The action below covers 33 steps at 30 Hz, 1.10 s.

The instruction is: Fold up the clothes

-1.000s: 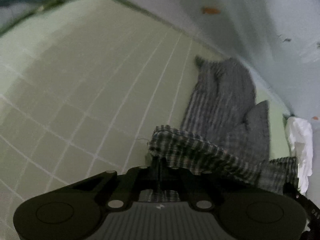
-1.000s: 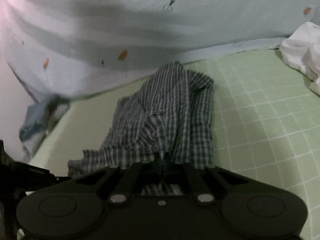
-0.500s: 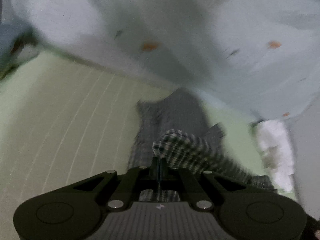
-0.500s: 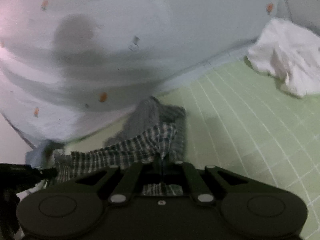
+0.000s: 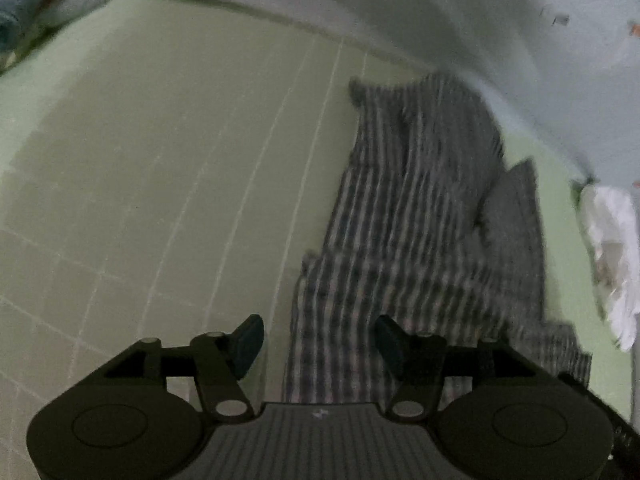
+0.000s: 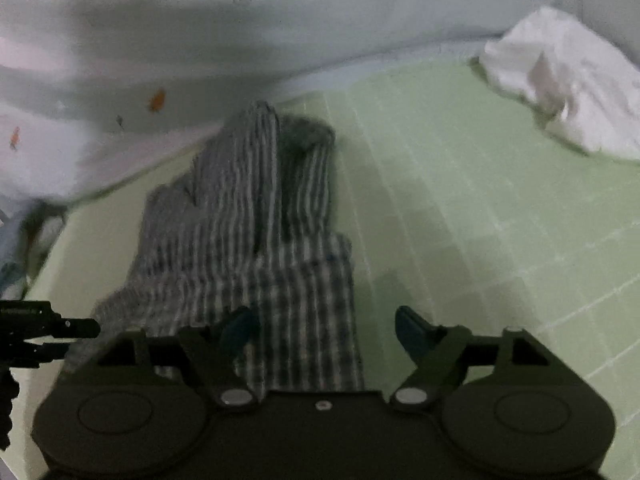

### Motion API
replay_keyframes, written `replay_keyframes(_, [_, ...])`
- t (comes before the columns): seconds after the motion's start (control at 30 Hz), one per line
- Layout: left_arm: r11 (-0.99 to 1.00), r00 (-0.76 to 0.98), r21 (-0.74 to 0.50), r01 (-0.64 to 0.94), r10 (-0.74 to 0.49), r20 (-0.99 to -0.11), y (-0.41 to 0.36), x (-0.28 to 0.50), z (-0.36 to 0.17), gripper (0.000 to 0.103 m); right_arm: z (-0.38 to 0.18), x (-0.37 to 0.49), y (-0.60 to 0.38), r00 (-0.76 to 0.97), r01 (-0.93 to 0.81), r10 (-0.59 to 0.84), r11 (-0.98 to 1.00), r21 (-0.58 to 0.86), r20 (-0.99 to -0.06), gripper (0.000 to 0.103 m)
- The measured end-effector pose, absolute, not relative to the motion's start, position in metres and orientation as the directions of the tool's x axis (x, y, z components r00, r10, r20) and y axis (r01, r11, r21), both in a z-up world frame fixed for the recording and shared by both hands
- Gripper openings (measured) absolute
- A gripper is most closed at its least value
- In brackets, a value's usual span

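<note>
checked garment (image 6: 256,240) lying on gridded mat (image 6: 480,220), crumpled cloth (image 6: 568,80) well apart at its right, sheet (image 6: 200,40) behind

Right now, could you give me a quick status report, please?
Both grippers just opened, left, right. Checked garment released, lying on green sheet. White cloth apart.

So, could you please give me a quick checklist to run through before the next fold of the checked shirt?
1. Left gripper released: ok, jaws have just been opening, nothing pinched.
2. Right gripper released: ok, jaws have just been opening, pads off the cloth.
3. Shirt down on the mat: ok.
4. Shirt lying smooth: not ok, layers bunched.
5. White cloth apart from the shirt: ok.
6. Fold edges lined up: cannot tell, blurred.
</note>
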<state>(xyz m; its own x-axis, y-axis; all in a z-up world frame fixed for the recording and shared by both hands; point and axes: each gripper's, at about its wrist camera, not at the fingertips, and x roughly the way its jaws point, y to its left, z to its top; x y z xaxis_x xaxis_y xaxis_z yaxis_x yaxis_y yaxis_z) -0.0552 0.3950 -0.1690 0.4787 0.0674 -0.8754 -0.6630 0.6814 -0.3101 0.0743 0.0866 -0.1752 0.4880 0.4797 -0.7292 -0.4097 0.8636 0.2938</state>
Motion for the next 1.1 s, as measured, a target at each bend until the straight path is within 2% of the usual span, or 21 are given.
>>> replay_keyframes(0.1, [0.720, 0.471, -0.285, -0.633, 0.065, -0.880, 0.389, -0.045, -0.174, 0.066, -0.188, 0.085, 0.091, 0.507, -0.338, 0.404, 0.906, 0.255, -0.761, 0.077])
replay_keyframes(0.17, [0.731, 0.473, -0.278, -0.623, 0.069, -0.879, 0.388, -0.041, -0.175, 0.072, -0.193, 0.094, 0.090, 0.520, -0.300, 0.351, 0.929, 0.218, -0.779, 0.076])
replay_keyframes(0.27, [0.715, 0.469, -0.281, -0.641, 0.075, -0.880, 0.393, -0.044, -0.172, 0.075, -0.189, 0.099, 0.085, 0.547, -0.279, 0.315, 0.942, 0.186, -0.775, 0.075])
replay_keyframes(0.33, [0.698, 0.478, -0.292, -0.653, 0.082, -0.874, 0.397, -0.049, -0.168, 0.077, -0.181, 0.096, 0.080, 0.566, -0.273, 0.323, 0.942, 0.198, -0.758, 0.079])
replay_keyframes(0.43, [0.669, 0.497, -0.318, -0.671, 0.088, -0.864, 0.400, -0.061, -0.160, 0.082, -0.175, 0.086, 0.068, 0.568, -0.233, 0.350, 0.936, 0.263, -0.745, 0.086])
replay_keyframes(0.63, [0.579, 0.529, -0.409, -0.706, 0.047, -0.847, 0.388, -0.100, -0.152, 0.085, -0.185, 0.056, 0.045, 0.469, -0.104, 0.467, 0.872, 0.478, -0.750, 0.087])
replay_keyframes(0.77, [0.467, 0.559, -0.500, -0.729, -0.015, -0.829, 0.373, -0.131, -0.162, 0.085, -0.194, 0.035, 0.030, 0.413, -0.035, 0.504, 0.841, 0.540, -0.759, 0.087])
replay_keyframes(1.1, [0.236, 0.646, -0.646, -0.726, -0.089, -0.758, 0.353, -0.170, -0.182, 0.085, -0.213, 0.003, -0.014, 0.409, 0.169, 0.632, 0.656, 0.735, -0.658, 0.089])
